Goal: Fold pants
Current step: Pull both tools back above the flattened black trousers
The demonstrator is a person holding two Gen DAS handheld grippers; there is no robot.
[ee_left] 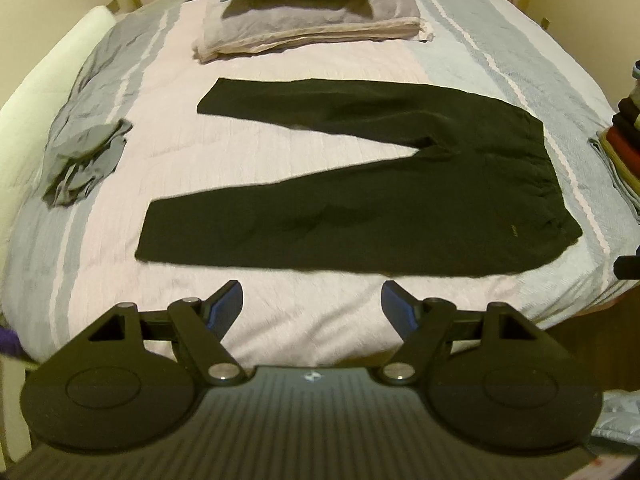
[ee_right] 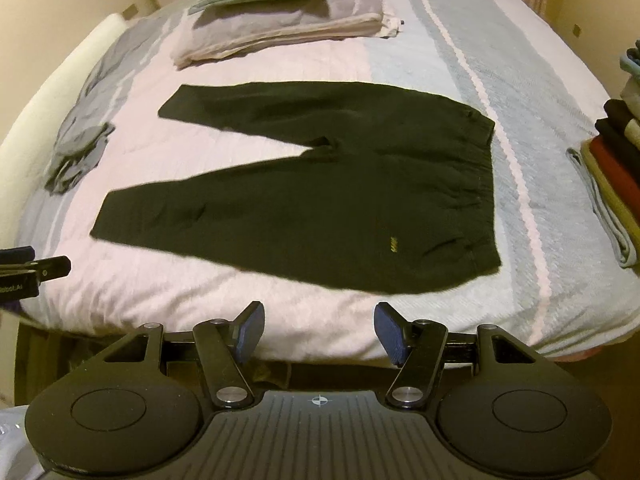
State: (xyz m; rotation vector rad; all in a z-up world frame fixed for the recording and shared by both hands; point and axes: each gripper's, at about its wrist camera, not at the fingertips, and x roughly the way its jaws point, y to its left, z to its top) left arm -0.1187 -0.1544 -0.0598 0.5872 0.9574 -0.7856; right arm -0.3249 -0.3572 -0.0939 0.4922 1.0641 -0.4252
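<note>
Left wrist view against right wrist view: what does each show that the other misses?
Only the left wrist view shows the left tongs, open and empty, head-on. Only the right wrist view shows the right tongs, also open and empty, head-on, and dark floor below the bed's near edge. Both share the black pants spread flat on the striped bedspread, the crumpled grey garment, the pillows and the folded stack.

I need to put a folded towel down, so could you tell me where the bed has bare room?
Free: the strip between the pants and the near bed edge, and the wedge between the legs. Crowded: pillows at the head, grey cloth left, clothes stack right.
</note>
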